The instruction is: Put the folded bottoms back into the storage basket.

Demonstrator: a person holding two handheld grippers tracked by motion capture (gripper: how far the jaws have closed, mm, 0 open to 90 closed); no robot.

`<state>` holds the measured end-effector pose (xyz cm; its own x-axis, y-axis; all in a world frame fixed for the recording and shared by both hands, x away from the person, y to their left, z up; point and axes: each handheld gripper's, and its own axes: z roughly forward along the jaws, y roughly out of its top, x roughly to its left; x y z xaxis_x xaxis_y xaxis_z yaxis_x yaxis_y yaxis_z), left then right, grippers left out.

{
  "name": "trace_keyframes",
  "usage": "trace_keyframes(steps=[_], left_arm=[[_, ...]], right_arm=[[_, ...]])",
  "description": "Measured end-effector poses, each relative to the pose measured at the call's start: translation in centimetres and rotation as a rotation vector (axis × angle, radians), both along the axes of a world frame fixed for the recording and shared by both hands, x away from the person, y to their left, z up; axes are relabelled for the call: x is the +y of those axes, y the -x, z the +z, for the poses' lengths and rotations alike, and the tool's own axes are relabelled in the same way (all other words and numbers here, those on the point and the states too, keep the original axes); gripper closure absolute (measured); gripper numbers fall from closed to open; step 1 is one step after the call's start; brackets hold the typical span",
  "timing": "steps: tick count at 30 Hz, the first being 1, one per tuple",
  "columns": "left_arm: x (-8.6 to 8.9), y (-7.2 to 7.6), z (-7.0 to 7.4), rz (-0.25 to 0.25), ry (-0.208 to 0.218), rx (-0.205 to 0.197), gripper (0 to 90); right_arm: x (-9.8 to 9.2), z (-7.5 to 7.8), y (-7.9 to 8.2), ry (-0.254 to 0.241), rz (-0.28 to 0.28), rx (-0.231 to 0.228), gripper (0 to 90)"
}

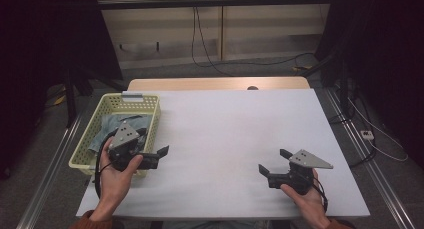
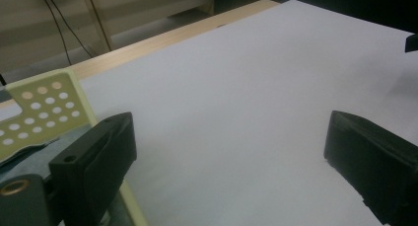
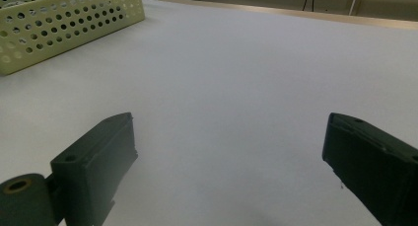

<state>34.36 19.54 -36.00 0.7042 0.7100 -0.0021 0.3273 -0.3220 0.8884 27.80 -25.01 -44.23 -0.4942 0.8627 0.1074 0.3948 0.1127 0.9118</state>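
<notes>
A pale yellow perforated basket [image 1: 150, 120] stands at the table's left edge with a folded grey-blue cloth [image 1: 112, 125] inside it. My left gripper [image 1: 155, 154] hovers over the basket's near right corner, jaws open and nothing between them; its own view has the basket wall [image 2: 37, 107] at the left and the cloth [image 2: 24, 159] below it. My right gripper [image 1: 274, 161] is held above the white table sheet [image 1: 225, 139] at the front right, open and holding nothing. The right gripper view has the basket [image 3: 64, 21] far off at the upper left.
A wooden table edge [image 1: 215, 84] runs along the back of the white sheet. Black cables [image 1: 200, 44] hang down to the floor behind the table, and dark stands flank both sides. White sheet spreads between the two grippers.
</notes>
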Motion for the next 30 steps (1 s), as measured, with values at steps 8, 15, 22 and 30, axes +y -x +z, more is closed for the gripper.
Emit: trace_keyframes(steps=[8,15,22,30], left_arm=[[-2.0,-0.9,-1.7,-0.039,0.001,0.051,6.0],[-3.3,-0.6,-3.0,-0.055,-0.006,0.064,6.0],[-3.9,0.0,-4.6,-0.061,-0.005,0.08,6.6],[-4.0,1.0,-6.2,-0.044,-0.004,0.035,5.9]], right_arm=[[0.0,0.0,0.0,0.002,0.005,-0.002,5.9],[0.0,0.0,0.0,0.0,0.006,-0.001,5.9],[0.0,0.0,0.0,0.003,0.007,-0.001,5.9],[-0.1,0.1,0.0,-0.002,0.002,-0.005,5.9]])
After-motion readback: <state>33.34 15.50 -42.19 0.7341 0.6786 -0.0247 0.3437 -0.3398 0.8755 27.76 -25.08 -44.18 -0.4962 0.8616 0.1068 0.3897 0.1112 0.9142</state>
